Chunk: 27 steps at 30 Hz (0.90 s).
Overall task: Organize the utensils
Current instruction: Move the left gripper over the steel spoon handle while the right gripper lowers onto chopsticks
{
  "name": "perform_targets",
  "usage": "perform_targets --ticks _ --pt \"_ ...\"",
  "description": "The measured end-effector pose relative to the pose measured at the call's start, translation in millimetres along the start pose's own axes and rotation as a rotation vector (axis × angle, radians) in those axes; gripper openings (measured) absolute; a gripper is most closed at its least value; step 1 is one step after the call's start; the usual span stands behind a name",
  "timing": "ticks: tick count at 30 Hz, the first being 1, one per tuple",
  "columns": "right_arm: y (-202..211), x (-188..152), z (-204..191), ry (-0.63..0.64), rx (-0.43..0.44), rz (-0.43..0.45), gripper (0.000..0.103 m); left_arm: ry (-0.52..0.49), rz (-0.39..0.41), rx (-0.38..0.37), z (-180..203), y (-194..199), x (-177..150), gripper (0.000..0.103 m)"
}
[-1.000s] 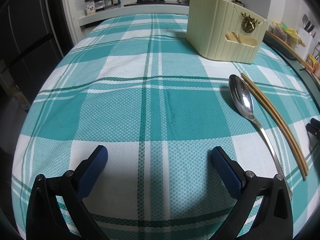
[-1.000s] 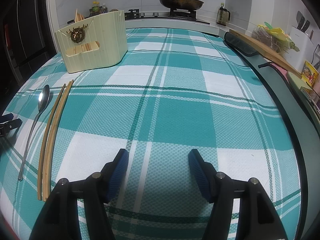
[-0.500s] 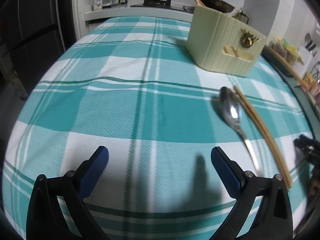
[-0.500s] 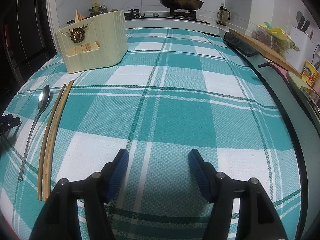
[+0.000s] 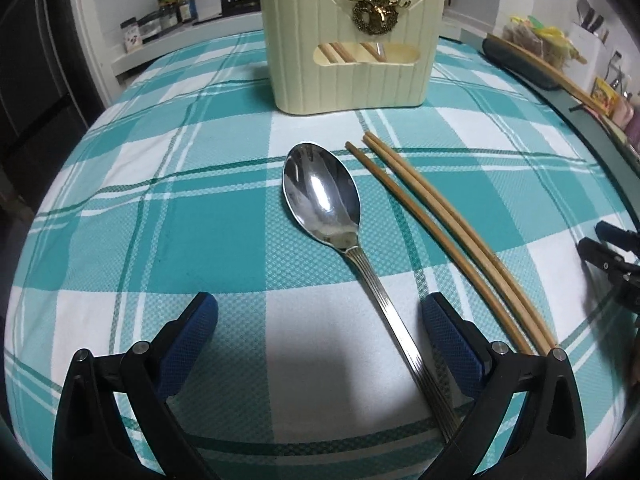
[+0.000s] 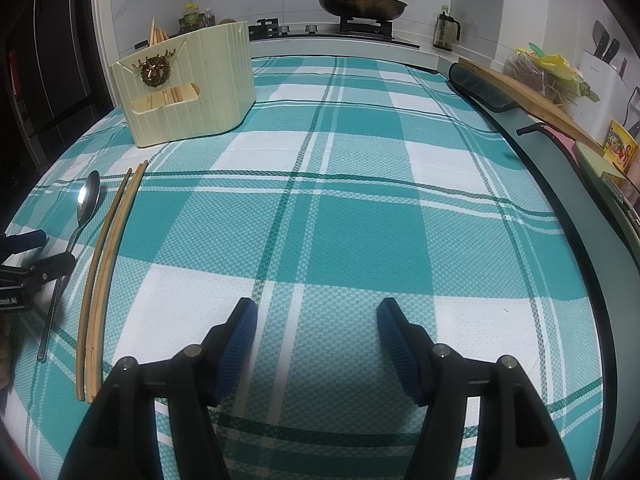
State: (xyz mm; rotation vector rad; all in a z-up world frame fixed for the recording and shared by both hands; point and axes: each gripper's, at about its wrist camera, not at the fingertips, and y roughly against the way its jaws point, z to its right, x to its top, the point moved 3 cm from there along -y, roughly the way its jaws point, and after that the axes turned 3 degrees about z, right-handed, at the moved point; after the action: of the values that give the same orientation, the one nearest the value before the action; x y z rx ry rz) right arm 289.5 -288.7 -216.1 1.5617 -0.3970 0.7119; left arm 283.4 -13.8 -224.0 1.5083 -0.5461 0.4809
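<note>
Spoon [image 5: 320,196] handle between spread left gripper [image 5: 320,332], right gripper [image 6: 318,330] spread over bare cloth, pan [image 6: 362,4] clear in right view only.

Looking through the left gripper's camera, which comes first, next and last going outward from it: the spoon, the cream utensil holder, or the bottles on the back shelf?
1. Spoon: nearest, its handle runs back between the open fingers of the left gripper.
2. Cream utensil holder: farther back, straight ahead on the cloth.
3. Bottles: farthest, back left on the shelf.

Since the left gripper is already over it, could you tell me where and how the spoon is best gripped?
Grip the spoon by its slim ridged handle, closing across its width from above. It lies flat between the open left gripper fingers, and the chopsticks lie apart.
</note>
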Motion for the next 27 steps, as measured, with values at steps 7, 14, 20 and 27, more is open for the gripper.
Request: perform_targets --ticks 7,14,20,27 --pt "0.1 -0.1 -0.5 0.005 -0.006 -0.001 0.065 0.001 -0.015 -0.006 -27.4 3.0 -6.0 0.103" --pt "16.6 18.6 -56.2 0.030 0.222 -0.030 0.065 -0.008 0.013 -0.019 -31.4 2.3 -6.8 0.103" --pt "-5.7 35.0 -118.9 0.179 0.362 -0.159 0.023 -0.006 0.015 -0.022 -31.4 2.8 -7.2 0.103" --pt "-25.6 42.7 -136.2 0.230 0.359 -0.259 0.013 -0.002 0.015 -0.026 -31.6 3.1 -6.6 0.103"
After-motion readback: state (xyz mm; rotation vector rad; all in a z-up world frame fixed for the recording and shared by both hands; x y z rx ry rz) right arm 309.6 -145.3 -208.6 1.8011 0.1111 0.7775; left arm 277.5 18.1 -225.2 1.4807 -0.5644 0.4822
